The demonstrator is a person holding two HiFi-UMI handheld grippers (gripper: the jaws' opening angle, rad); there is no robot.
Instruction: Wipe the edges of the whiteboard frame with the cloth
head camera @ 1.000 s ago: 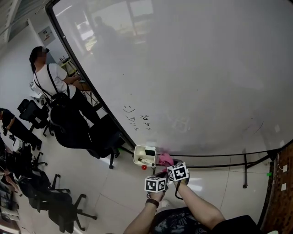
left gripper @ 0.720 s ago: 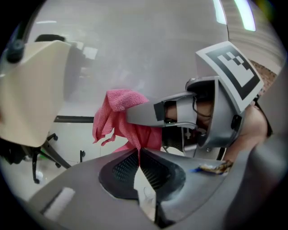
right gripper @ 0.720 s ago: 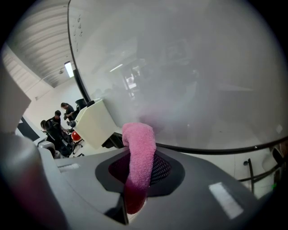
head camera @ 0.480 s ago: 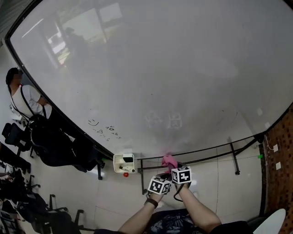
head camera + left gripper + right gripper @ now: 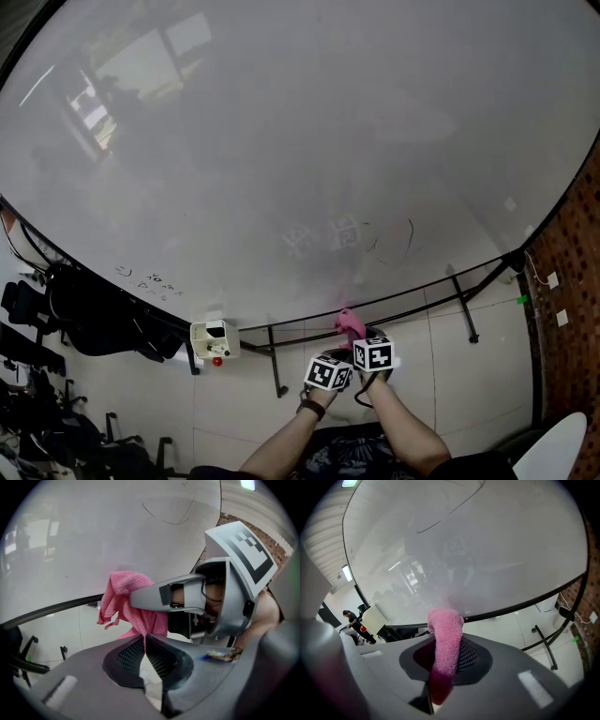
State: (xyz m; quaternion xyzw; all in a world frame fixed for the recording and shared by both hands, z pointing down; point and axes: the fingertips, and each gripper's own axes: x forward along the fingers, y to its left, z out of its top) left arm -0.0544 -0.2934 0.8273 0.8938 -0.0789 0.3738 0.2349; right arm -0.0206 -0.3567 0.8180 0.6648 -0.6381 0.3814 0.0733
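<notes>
Cloth [image 5: 446, 637], end likely behind fingers [image 5: 471, 656]

Floor [image 5: 234, 403]: pale glossy tiles with thin dark joints, reflecting light and running right as far as the brick wall [image 5: 572, 244].

Items resting directly on it:
- Whiteboard stand [image 5: 276, 366], black metal. One leg is coming down near the middle and a second, slanted leg is standing further right.
- Office chairs [image 5: 26, 305], black, on castor bases, crowding together along the left edge and lower left corner.
- Small green item [image 5: 521, 300], lying near the foot of the brick wall; its kind cannot be told.
</notes>
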